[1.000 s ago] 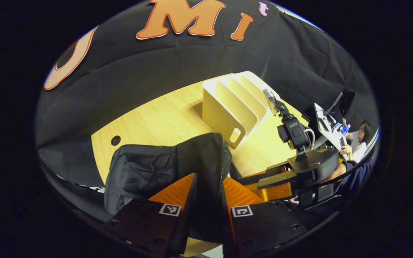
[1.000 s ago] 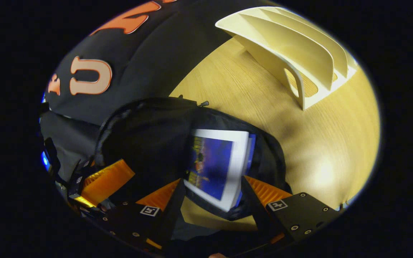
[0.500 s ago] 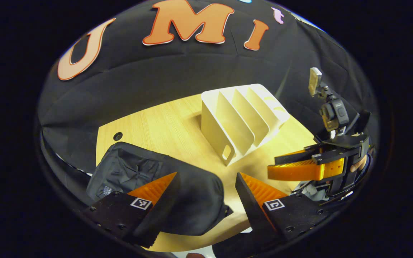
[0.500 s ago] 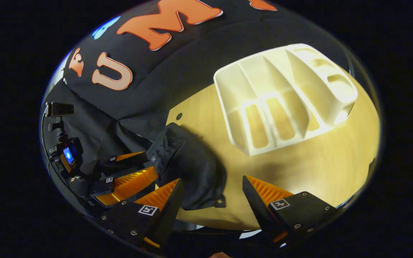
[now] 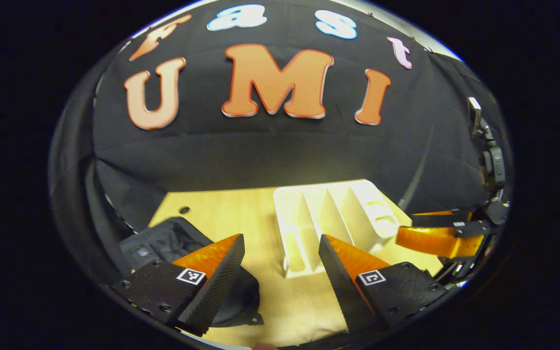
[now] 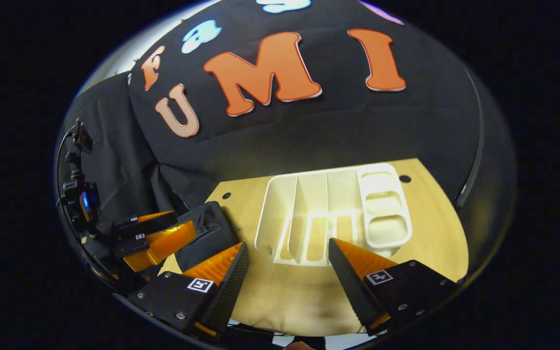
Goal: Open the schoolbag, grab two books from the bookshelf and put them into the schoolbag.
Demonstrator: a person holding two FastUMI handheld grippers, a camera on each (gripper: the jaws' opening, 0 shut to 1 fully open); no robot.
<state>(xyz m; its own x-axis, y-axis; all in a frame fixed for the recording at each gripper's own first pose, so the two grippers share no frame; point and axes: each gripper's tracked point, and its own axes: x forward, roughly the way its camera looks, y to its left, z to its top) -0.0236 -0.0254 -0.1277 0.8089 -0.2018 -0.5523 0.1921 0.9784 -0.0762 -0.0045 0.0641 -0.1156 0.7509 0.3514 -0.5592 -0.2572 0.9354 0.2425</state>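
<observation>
The black schoolbag (image 5: 163,243) lies on the wooden table (image 5: 241,218) at the left, partly behind my left gripper's left finger; in the right gripper view the schoolbag (image 6: 209,233) sits left of the rack. The white slotted bookshelf (image 5: 333,218) stands mid-table with bare slots; the bookshelf (image 6: 333,214) shows no books. My left gripper (image 5: 280,272) is open and holds nothing, raised above the table. My right gripper (image 6: 287,279) is open too, nothing between its fingers. The books are hidden from view.
The other gripper (image 5: 435,238) hovers at the right of the left gripper view, and the left one (image 6: 153,238) at the left of the right gripper view. Cable holes (image 6: 405,178) mark the table near the black cloth wall.
Both grippers have let go of the schoolbag and drawn back and up from it. The bag's flap, held up a second ago with books visible inside, has dropped shut.
</observation>
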